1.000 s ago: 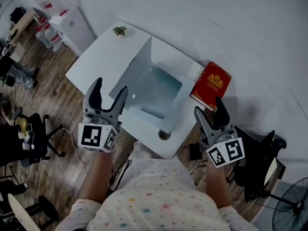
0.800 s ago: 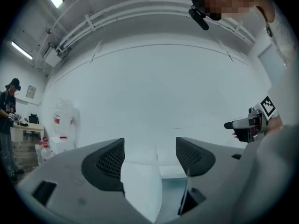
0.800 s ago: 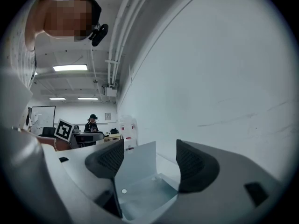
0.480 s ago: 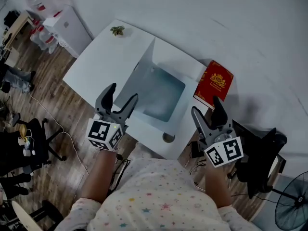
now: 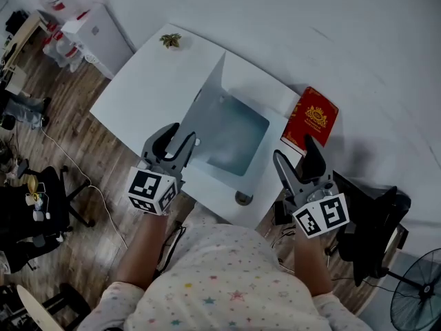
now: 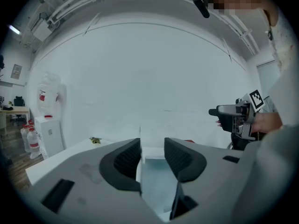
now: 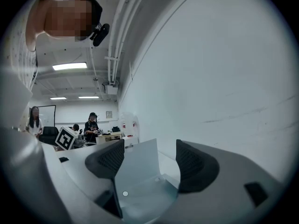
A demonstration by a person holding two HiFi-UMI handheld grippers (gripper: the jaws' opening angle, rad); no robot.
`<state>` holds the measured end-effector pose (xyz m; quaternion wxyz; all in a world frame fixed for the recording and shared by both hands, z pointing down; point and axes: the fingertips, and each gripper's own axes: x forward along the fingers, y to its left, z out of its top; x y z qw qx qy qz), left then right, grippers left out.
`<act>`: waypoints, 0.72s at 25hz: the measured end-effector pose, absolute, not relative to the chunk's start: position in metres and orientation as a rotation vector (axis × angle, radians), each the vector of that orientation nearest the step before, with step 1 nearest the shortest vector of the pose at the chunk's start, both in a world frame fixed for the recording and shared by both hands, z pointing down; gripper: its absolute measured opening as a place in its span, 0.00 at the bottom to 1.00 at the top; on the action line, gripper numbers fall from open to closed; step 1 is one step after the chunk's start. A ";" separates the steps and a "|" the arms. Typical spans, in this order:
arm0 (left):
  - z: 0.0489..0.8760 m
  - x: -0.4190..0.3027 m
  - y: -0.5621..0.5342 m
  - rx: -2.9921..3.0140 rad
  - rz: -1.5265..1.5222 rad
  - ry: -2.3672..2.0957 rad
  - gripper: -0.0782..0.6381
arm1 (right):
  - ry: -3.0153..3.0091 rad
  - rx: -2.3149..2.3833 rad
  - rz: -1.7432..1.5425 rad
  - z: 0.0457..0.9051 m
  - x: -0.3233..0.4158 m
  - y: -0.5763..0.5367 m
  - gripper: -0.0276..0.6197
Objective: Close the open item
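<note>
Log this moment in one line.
left tool: jaws just closing, raised flap of translucent blue plastic folder between them | right tool: open, empty

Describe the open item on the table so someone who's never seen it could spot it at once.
Find the white table. In its middle lies a translucent pale blue folder, one flap standing up along its left side. Unlike the closed red book at the right edge and the leafy thing at the far corner, it alone is open.
</note>
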<state>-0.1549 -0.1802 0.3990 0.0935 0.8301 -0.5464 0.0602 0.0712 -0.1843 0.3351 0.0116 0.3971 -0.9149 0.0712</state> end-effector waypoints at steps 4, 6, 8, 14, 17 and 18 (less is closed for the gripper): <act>0.405 -0.150 -0.179 2.479 0.227 -1.592 0.29 | -2.865 1.216 0.227 0.336 0.065 -0.188 0.55; 0.407 -0.150 -0.179 2.473 0.236 -1.590 0.28 | -2.870 1.207 0.230 0.336 0.063 -0.188 0.55; 0.407 -0.152 -0.179 2.465 0.234 -1.590 0.26 | -2.871 1.201 0.234 0.336 0.062 -0.189 0.55; 0.408 -0.152 -0.180 2.458 0.214 -1.564 0.18 | -2.876 1.178 0.252 0.340 0.058 -0.190 0.55; 0.407 -0.145 -0.179 2.468 0.199 -1.528 0.16 | -2.880 1.161 0.255 0.340 0.055 -0.190 0.54; 0.407 -0.142 -0.179 2.472 0.196 -1.514 0.16 | -2.879 1.156 0.254 0.340 0.054 -0.190 0.54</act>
